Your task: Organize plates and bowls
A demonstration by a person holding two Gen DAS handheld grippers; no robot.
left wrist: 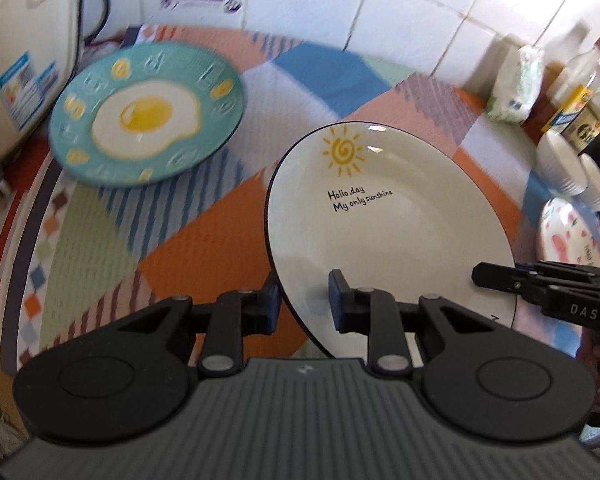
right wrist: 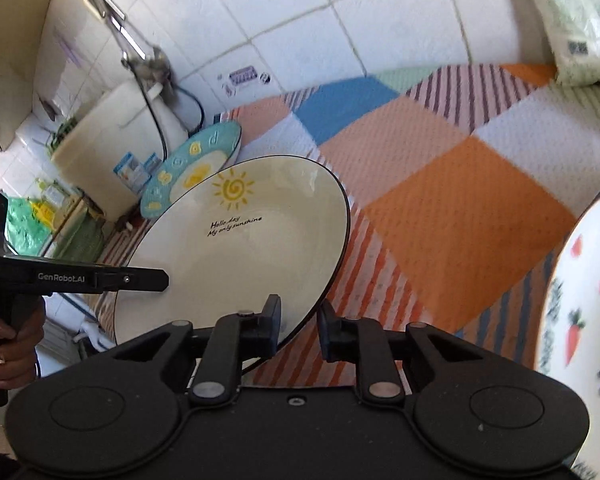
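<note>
Both grippers pinch the rim of the cream sun plate (left wrist: 384, 216), one finger above and one below: the left gripper (left wrist: 304, 300) on its near left edge, the right gripper (right wrist: 298, 322) on its near right edge, holding it tilted above the patchwork cloth (right wrist: 452, 208). Black-rimmed and empty, the plate carries a yellow sun and "Hollo, day My only sunshine". Far left lies a teal fried-egg plate (left wrist: 146, 114), also empty. White bowls (left wrist: 572, 172) sit far right, near a carrot-print plate (right wrist: 580, 292).
</note>
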